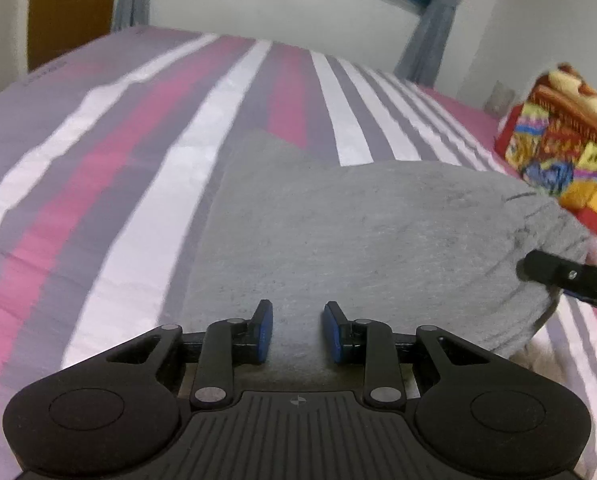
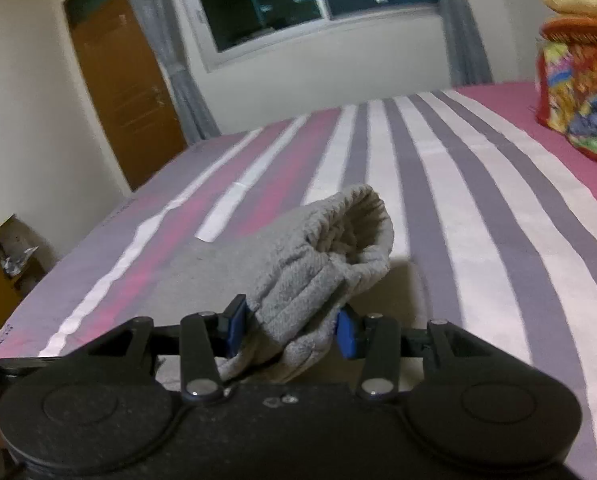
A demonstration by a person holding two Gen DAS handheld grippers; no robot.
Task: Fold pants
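Grey pants spread on the striped bedsheet, left gripper poised over them with jaws parted and empty, right gripper clamped on a raised bunched edge, colourful cushion well apart

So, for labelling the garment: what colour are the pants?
Heather grey pants, plain, no pattern; clearest in the left wrist view.

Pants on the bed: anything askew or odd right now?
Only the bunched end of the grey pants clamped in the right gripper, raised off the striped bed. The left gripper is open over flat fabric.
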